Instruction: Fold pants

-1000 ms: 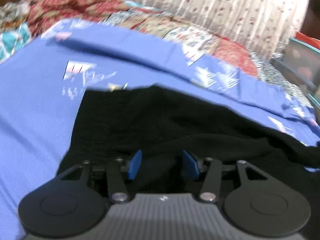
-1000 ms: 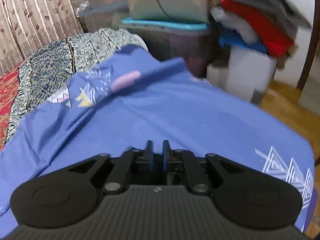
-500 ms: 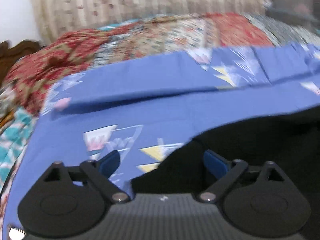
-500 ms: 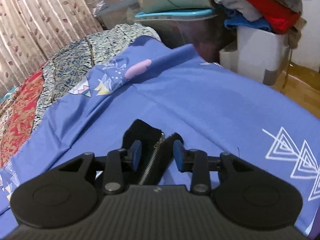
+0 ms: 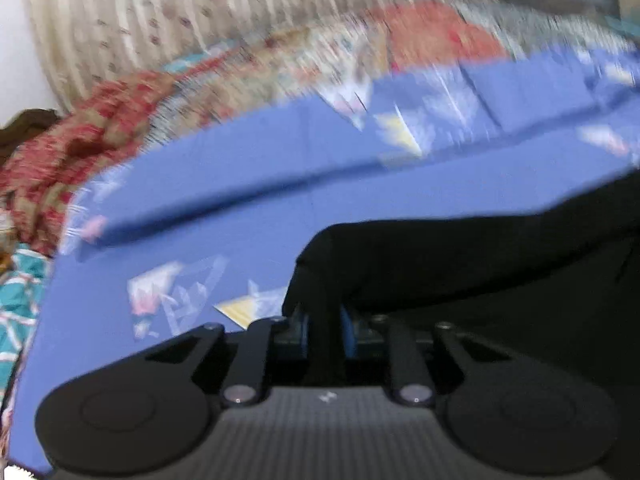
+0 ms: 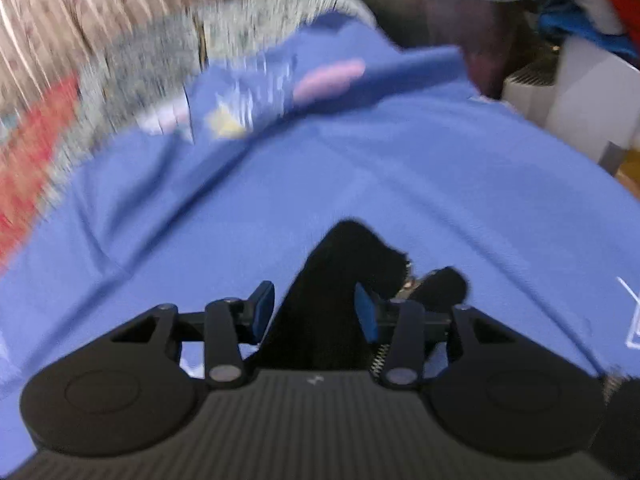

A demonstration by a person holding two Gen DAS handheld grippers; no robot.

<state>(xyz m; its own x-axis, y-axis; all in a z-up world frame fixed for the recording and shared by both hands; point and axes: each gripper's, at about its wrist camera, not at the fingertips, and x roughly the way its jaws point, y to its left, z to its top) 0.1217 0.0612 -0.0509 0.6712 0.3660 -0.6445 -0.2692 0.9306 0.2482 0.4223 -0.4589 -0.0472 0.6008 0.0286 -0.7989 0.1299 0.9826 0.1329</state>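
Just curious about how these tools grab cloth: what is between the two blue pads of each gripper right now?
Black pants fabric in both. In the left wrist view the left gripper pinches a fold; in the right wrist view the right gripper stands around the zipper end, pads apart.

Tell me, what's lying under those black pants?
The black pants lie on a blue printed sheet, which spreads out all around them. Beyond its far edge a patterned quilt shows. Whatever is directly beneath the pants is covered.
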